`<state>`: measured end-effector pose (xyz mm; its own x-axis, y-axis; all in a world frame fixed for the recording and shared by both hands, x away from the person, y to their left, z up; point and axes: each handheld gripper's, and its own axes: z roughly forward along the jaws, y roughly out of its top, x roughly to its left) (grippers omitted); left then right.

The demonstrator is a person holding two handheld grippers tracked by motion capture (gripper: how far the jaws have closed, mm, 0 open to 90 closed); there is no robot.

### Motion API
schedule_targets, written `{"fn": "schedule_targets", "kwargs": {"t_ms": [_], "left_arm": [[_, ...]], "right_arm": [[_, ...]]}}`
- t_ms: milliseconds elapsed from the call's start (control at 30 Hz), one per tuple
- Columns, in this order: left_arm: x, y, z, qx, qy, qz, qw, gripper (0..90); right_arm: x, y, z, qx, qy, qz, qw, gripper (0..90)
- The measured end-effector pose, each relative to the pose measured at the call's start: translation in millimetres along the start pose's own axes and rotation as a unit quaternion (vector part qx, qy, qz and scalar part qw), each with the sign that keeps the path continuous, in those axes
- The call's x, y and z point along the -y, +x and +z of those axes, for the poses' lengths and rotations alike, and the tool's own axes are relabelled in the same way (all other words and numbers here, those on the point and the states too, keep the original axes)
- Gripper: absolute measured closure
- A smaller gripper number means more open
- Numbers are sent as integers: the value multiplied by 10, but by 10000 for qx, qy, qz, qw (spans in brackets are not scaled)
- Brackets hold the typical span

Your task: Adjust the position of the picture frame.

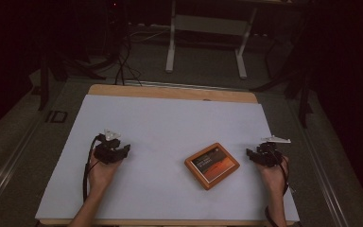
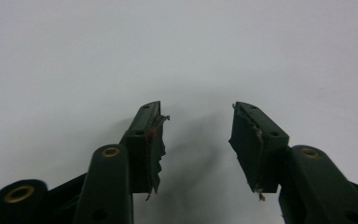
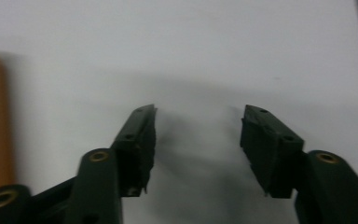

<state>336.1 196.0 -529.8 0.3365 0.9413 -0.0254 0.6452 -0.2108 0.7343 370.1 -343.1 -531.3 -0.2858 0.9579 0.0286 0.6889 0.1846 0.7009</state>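
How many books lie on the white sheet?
1: an orange-edged book lies flat on the white sheet, right of centre, nearer the right gripper than the left gripper; neither touches it.

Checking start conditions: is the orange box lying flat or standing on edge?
Flat. The orange box lies face up on the white table cover, its printed top showing in the high view.

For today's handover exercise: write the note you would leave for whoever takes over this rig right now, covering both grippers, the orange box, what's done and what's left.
Left gripper: jaws open, nothing between them, over bare white sheet, well left of the box.
Right gripper: jaws open, nothing between them, just right of the box, apart from it.
Orange box: lies flat on the sheet, turned at an angle, right of centre.
Done: nothing visible; box untouched.
Left: probably bring the right gripper in to grasp the box.
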Motion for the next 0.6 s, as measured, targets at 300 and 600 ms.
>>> {"fn": "schedule_targets", "kwargs": {"t_ms": [300,600], "left_arm": [[-32,-51,-21,722,-54,74,9973,541],[-57,-109,-45,1178,-68,190,9928,576]], "right_arm": [[-85,197,-86,-455,-27,-396,9982,611],[-129,305,-184,-751,-118,-465,9960,624]]}}
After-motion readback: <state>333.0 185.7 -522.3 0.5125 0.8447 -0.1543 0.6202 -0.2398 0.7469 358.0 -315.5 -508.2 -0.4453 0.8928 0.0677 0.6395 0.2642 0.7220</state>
